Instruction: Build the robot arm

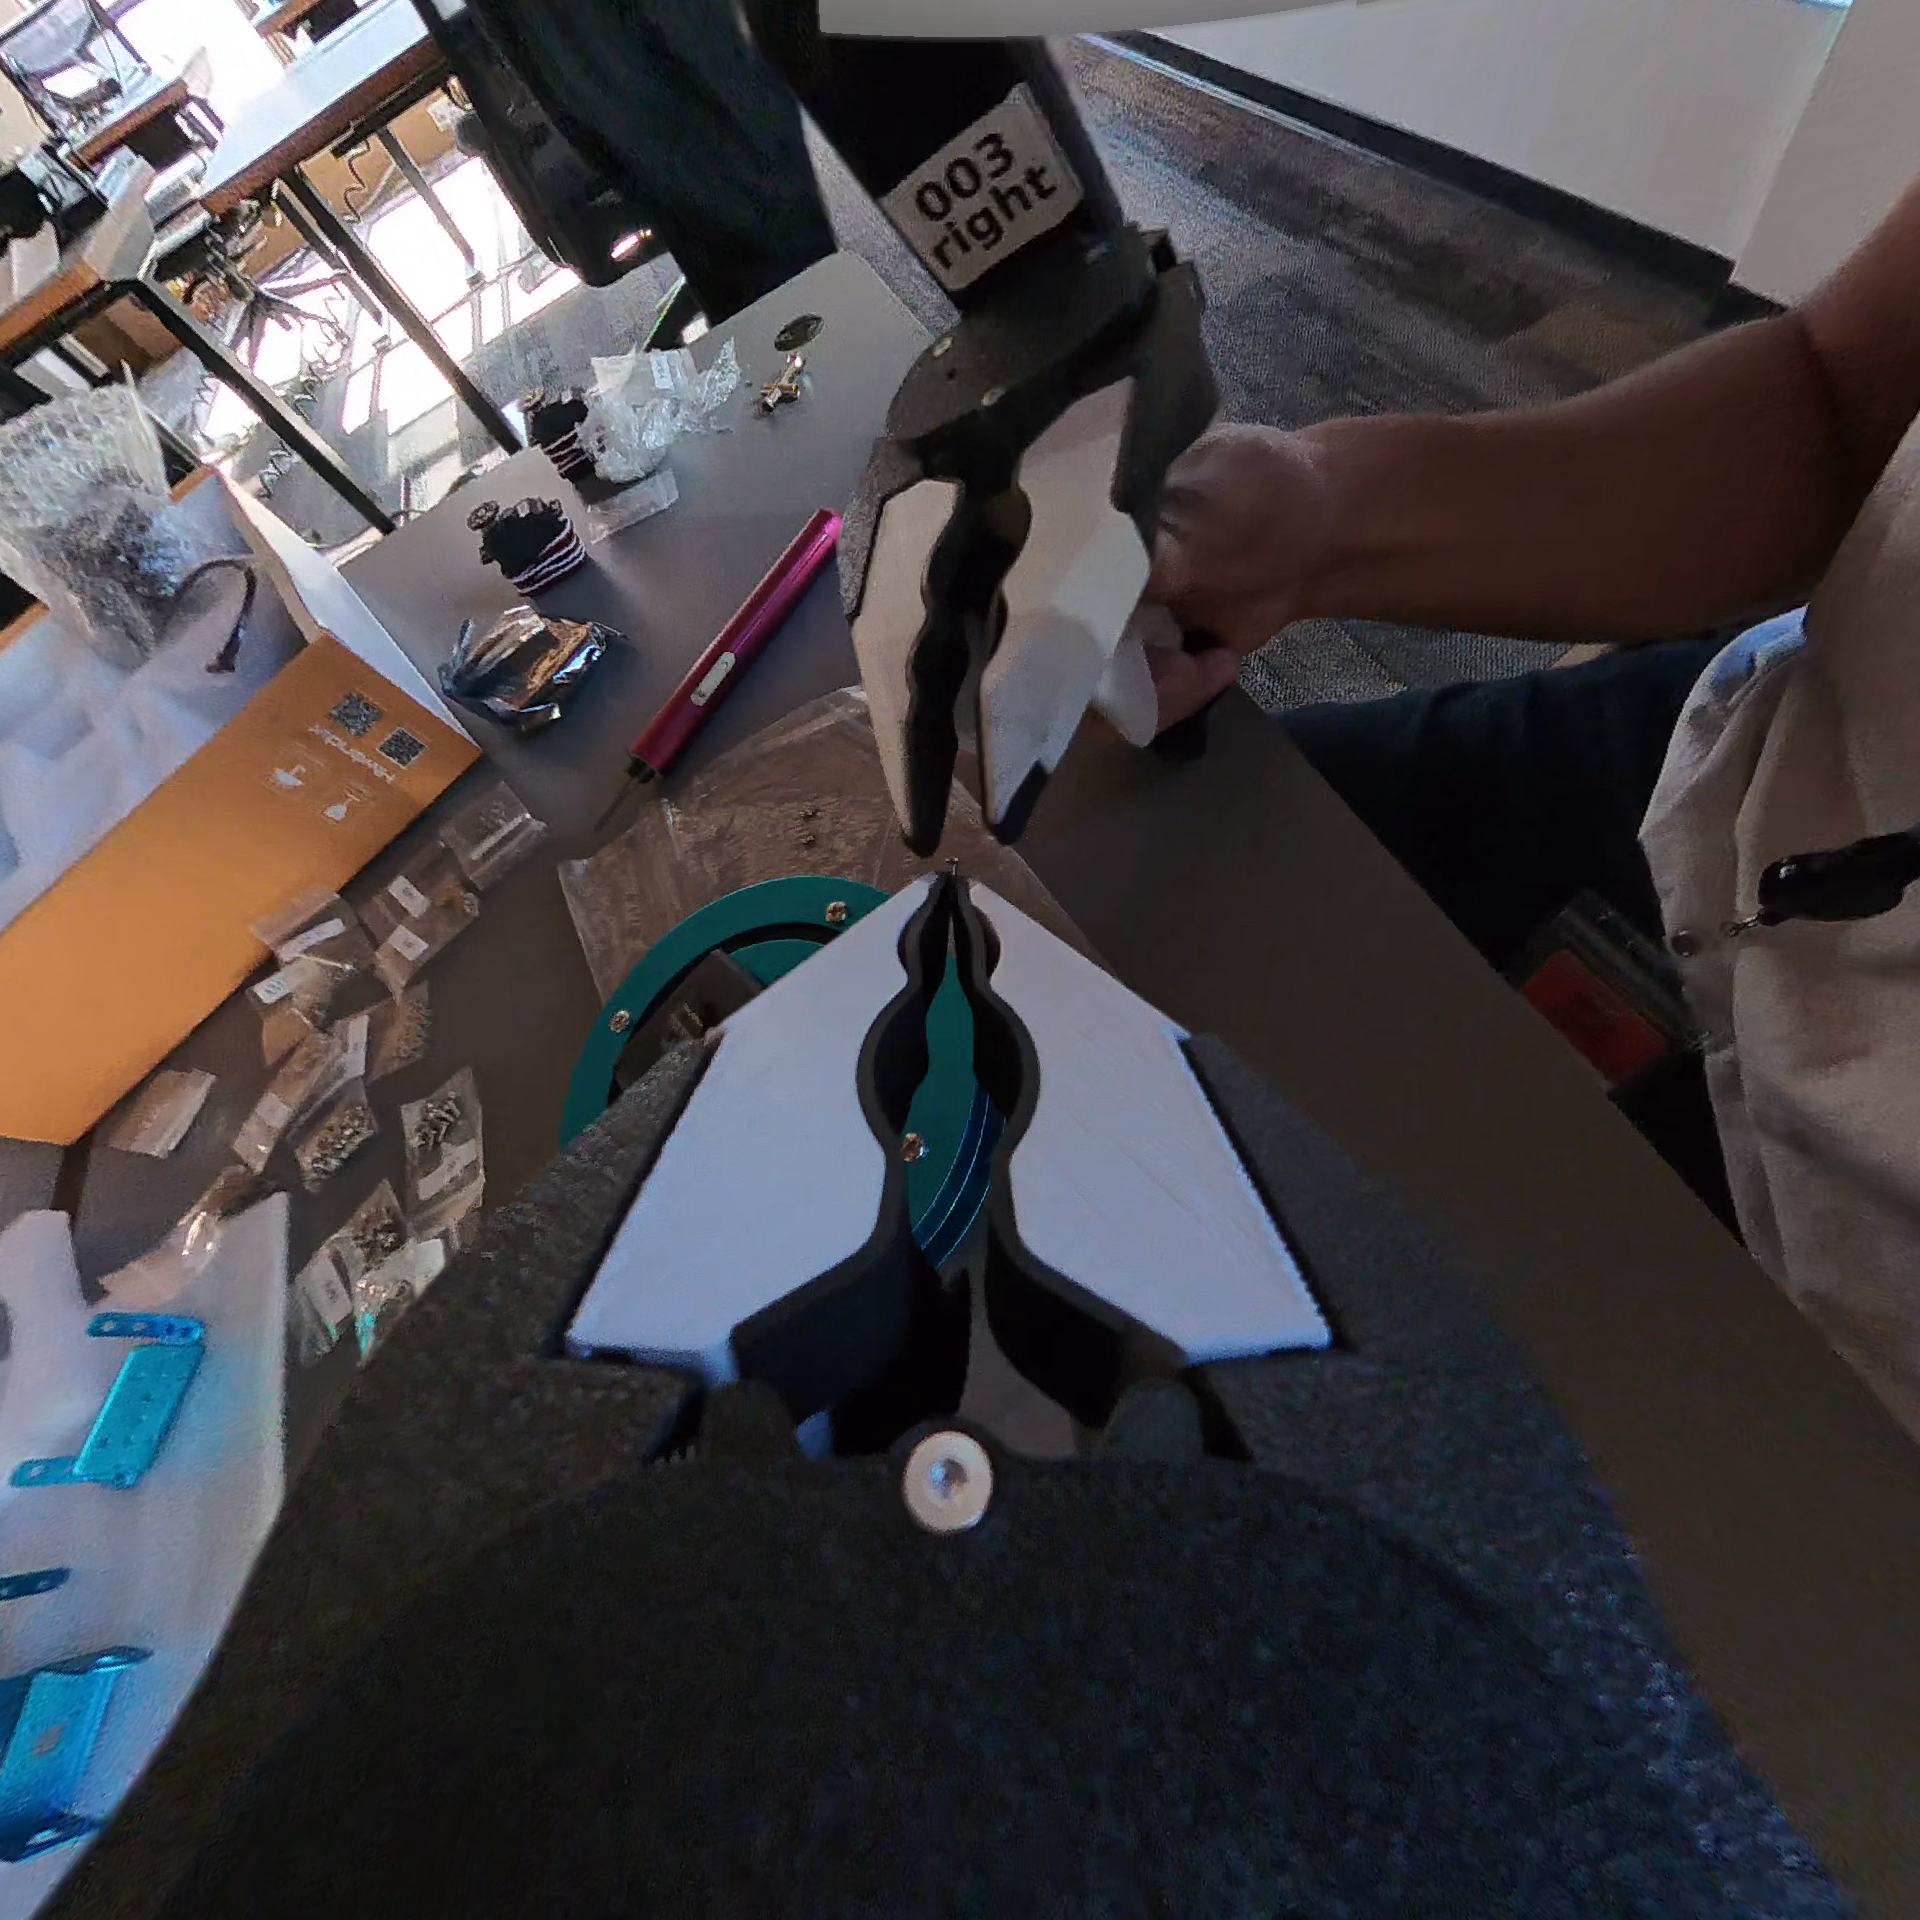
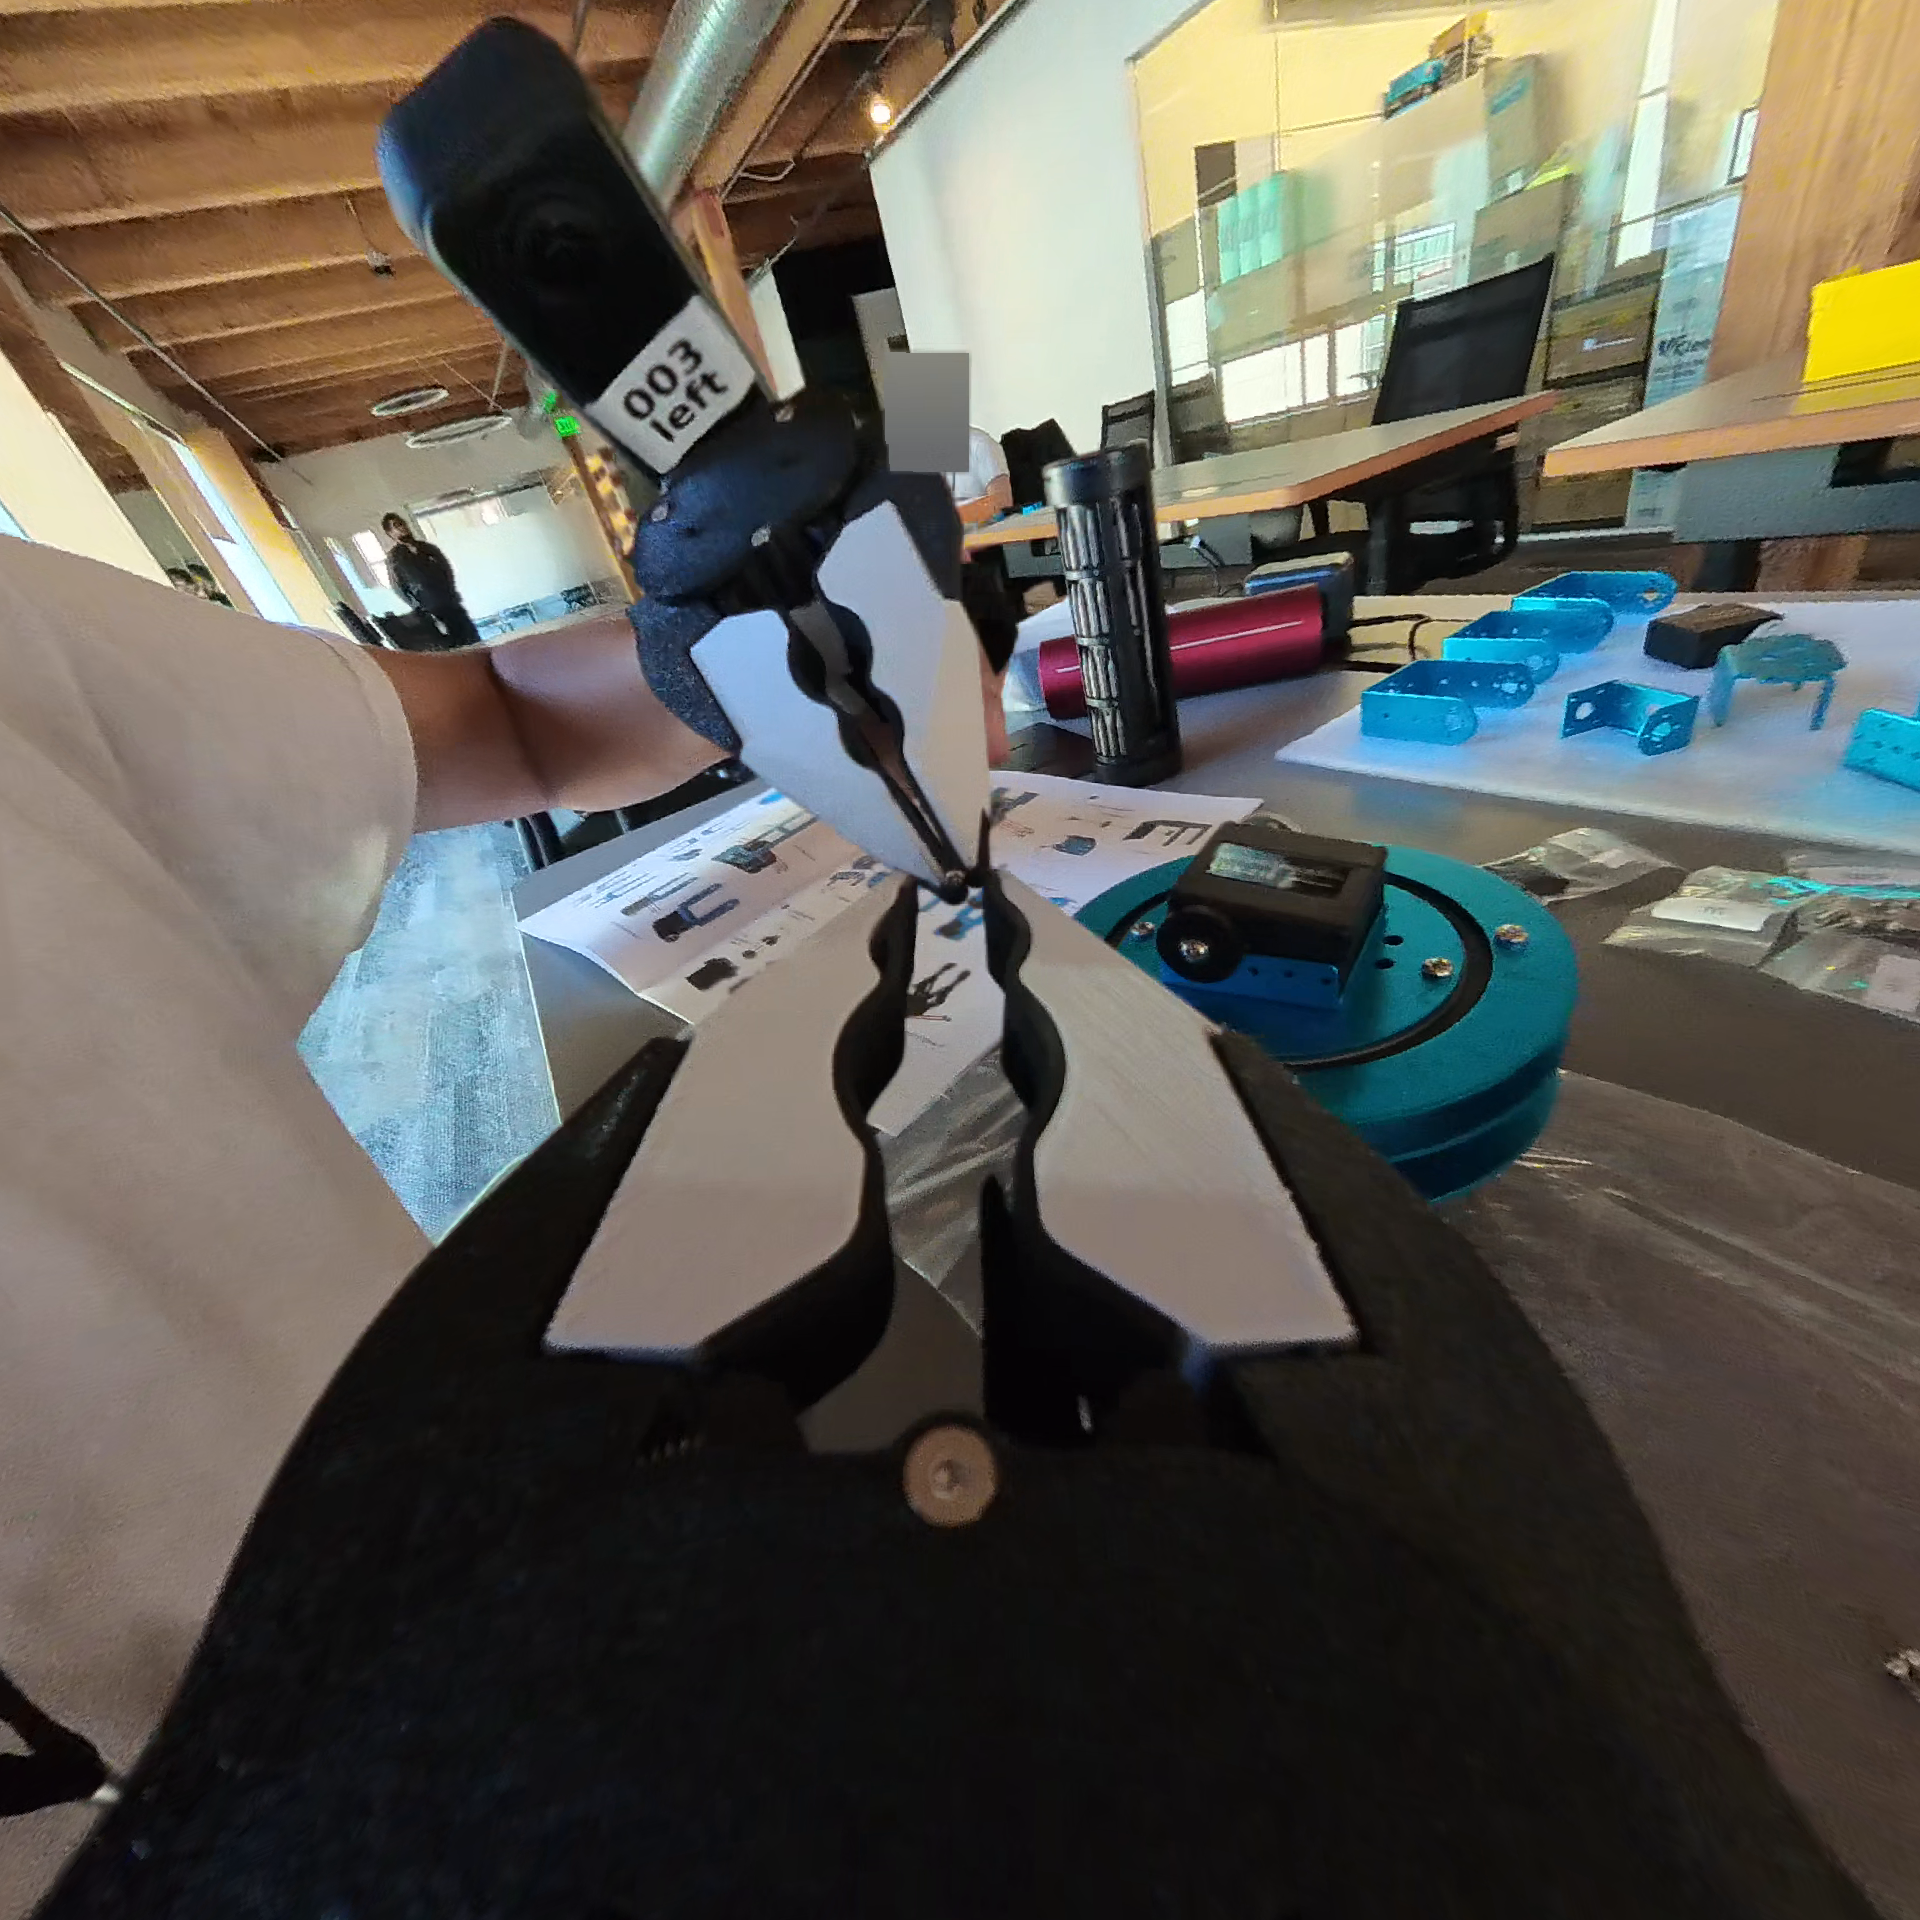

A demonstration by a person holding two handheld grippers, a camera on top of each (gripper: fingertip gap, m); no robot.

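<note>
My left gripper (image 1: 951, 883) is shut, with a tiny screw (image 1: 953, 863) pinched at its very tips. My right gripper (image 2: 951, 883) points tip to tip at it, jaws a little apart, one fingertip on each side of the screw (image 2: 956, 883), not closed on it. Each gripper shows in the other's view: the right one (image 1: 958, 836) comes down from above, the left one (image 2: 951, 868) slants in from the upper left. Both hover above a teal round base (image 2: 1507, 997) carrying a black servo (image 2: 1288, 883). The base also shows under my left fingers (image 1: 623, 1039).
A pink screwdriver (image 1: 738, 655), an orange box (image 1: 208, 831) and small bags of screws (image 1: 416, 1122) lie to the left. Blue metal brackets (image 2: 1558, 665) sit on a white board at the back. A printed sheet (image 2: 727, 883), a black cylinder (image 2: 1117, 623) and a crinkled plastic sheet (image 2: 1662, 1299) are nearby.
</note>
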